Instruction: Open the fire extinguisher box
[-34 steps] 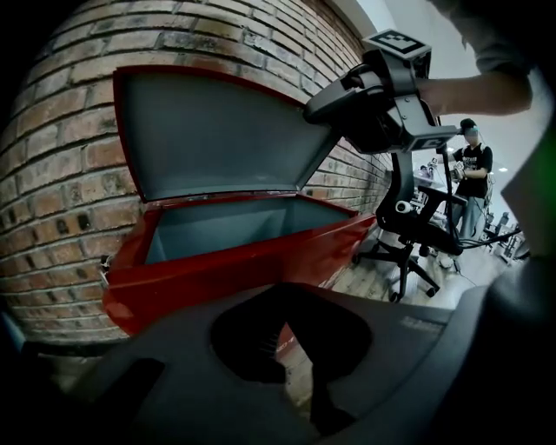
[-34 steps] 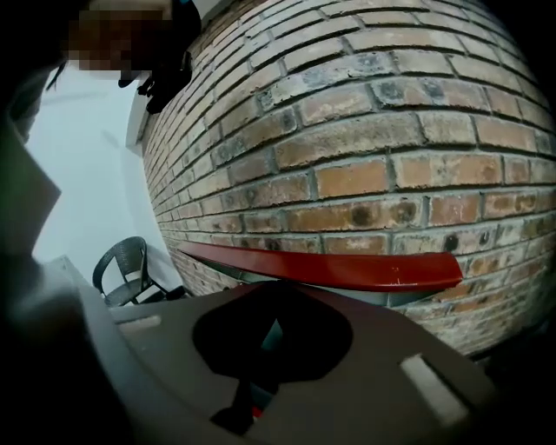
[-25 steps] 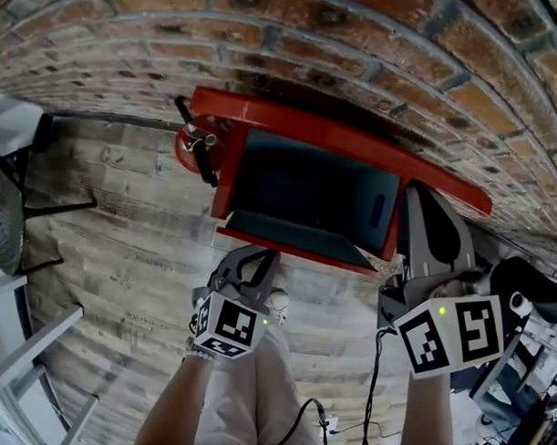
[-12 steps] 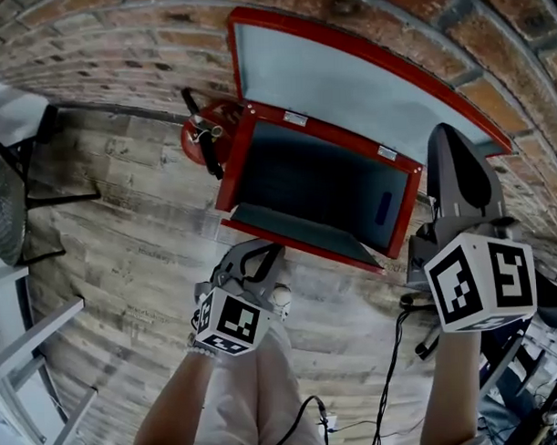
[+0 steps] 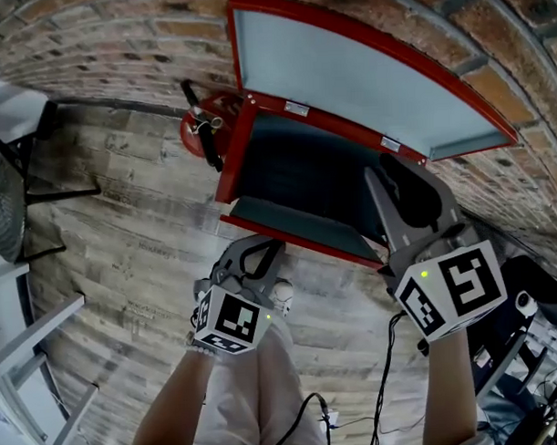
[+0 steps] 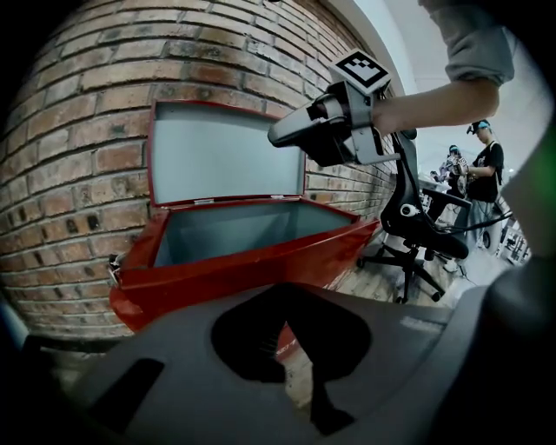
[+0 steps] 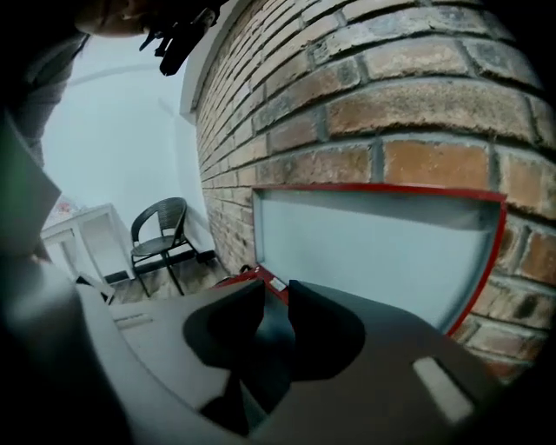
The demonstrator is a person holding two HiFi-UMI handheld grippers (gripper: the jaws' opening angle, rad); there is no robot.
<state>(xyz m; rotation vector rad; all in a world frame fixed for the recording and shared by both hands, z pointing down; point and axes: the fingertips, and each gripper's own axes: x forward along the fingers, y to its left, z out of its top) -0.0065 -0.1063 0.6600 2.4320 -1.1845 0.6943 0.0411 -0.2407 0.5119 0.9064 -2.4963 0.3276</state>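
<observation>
the inside of the fire extinguisher box [image 5: 233, 168] is dark in the head view, so its bottom can't be made out, and the right gripper [image 5: 391, 181] covers the box's front right corner. a red object with a black handle [image 5: 202, 136], probably an extinguisher, is half hidden behind the box's left wall.

the right gripper's jaws are opening, a narrow gap between them and nothing in it. it hangs over the open box, below the raised lid [image 5: 346, 78], touching neither. the left gripper [image 5: 259, 251] has its jaws together, empty, just in front of the box's front wall and apart from it.

the box sits on the wood floor [image 5: 134, 259] against the brick wall [image 5: 98, 32], its lid upright against the bricks.
</observation>
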